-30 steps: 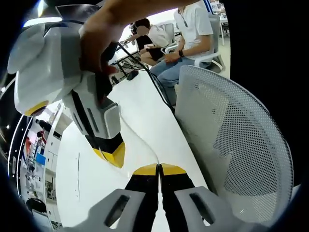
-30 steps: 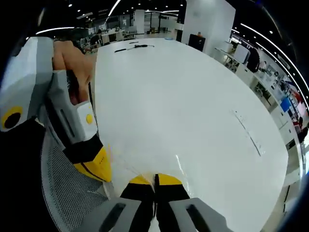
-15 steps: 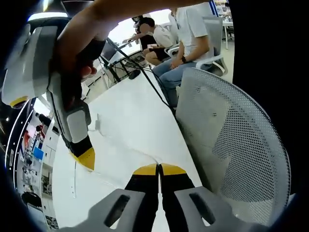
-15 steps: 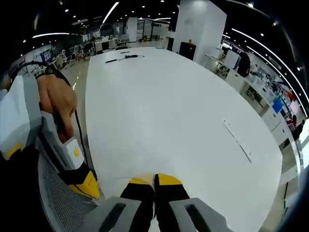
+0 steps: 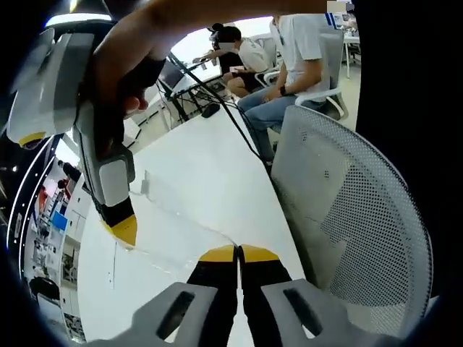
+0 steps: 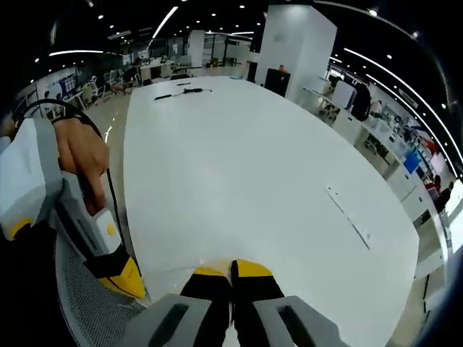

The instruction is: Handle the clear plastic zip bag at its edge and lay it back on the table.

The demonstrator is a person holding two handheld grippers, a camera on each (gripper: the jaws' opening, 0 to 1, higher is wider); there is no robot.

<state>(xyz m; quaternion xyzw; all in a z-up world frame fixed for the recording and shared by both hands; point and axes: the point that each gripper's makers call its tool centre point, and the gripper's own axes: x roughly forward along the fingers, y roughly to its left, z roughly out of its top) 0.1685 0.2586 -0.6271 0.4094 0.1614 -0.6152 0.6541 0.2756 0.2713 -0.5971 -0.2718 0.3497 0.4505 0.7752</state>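
The clear plastic zip bag (image 5: 170, 228) stretches taut above the white table (image 5: 195, 166), its edges pinched at both ends.

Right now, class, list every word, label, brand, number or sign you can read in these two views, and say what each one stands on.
None can be read.
The left gripper and right gripper bear yellow tips, no lettering.
The clear plastic zip bag shows no print.
The white table carries a thin strip, too small to tell any marks.
Distant blue panels are too blurred to read.
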